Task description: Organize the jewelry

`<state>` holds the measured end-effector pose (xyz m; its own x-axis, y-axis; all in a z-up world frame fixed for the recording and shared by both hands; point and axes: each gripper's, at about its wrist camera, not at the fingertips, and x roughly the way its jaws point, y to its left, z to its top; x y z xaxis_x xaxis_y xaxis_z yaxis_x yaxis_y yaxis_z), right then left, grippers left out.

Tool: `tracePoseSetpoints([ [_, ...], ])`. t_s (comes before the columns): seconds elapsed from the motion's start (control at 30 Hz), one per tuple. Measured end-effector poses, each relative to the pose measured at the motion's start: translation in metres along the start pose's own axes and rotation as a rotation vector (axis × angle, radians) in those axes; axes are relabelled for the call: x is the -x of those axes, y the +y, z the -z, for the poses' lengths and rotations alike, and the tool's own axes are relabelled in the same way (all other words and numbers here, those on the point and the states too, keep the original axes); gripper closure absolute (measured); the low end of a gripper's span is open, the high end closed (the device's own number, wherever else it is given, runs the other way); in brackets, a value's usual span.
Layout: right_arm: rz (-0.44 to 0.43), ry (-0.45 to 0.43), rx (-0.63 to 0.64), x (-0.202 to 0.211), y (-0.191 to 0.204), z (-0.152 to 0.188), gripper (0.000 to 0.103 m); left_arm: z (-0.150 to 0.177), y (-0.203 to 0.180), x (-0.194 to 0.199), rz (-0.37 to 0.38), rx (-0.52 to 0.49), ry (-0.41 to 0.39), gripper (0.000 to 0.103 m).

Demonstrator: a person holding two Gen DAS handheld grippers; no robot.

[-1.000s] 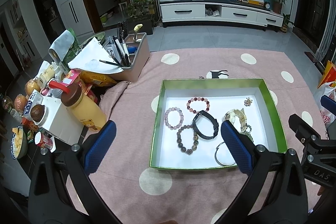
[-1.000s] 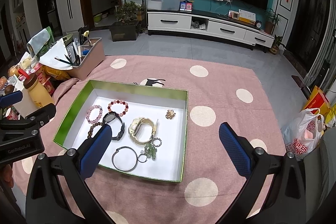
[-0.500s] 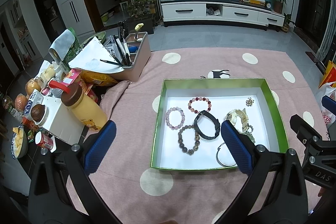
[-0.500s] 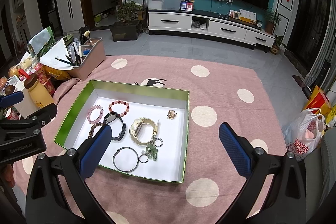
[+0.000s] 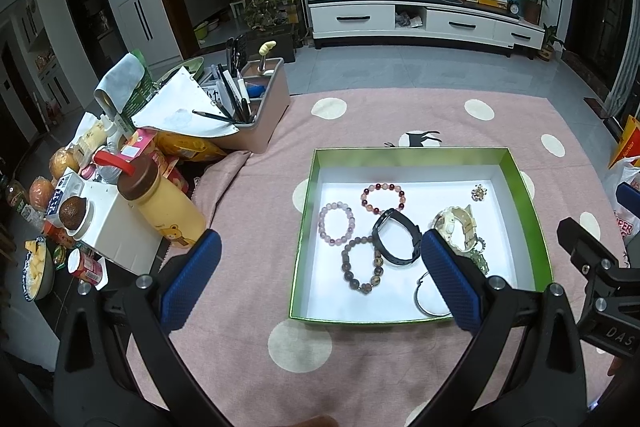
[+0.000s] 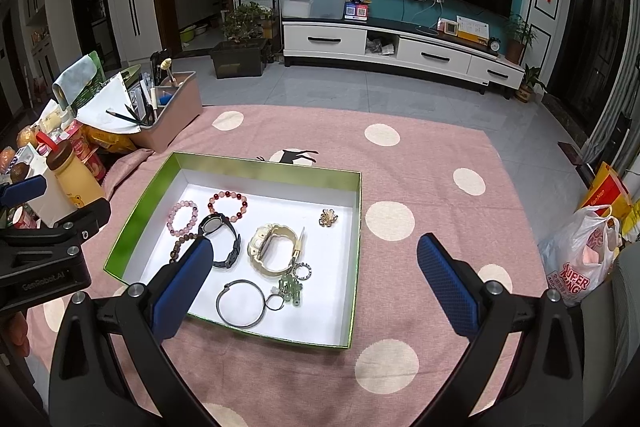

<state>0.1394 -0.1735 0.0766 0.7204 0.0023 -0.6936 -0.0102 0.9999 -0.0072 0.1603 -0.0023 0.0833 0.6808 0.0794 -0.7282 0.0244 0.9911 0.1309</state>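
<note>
All the jewelry lies in the green box (image 6: 356, 219) on the pink-clothed surface (image 6: 432, 155). Three bead bracelets (image 5: 336, 223) and a black watch (image 6: 222, 239) crowd the left half; the bracelets touch or nearly touch, and the watch overlaps the brown one. A cream watch (image 6: 274, 249), a steel bangle (image 6: 240, 303), a jade charm (image 6: 292, 289) with small rings, and a gold brooch (image 6: 328, 217) lie to the right.

Both the left tongs (image 5: 316, 279) and the right tongs (image 6: 314, 279) hang above the near edge, spread wide, holding nothing.

This fits pieces gathered in, or a heap awaiting sorting. In either case, a pick should take one piece at a free arc, clear of its neighbours. The charm and rings look snag-prone.
</note>
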Motion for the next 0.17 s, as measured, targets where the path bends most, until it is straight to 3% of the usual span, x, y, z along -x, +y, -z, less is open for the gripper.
tracePoseSetpoints([
  [0.17, -0.003, -0.001, 0.000, -0.0005, 0.0020, -0.0010, 0.001, 0.0006, 0.0006, -0.0008, -0.005, 0.005, 0.008, 0.002],
])
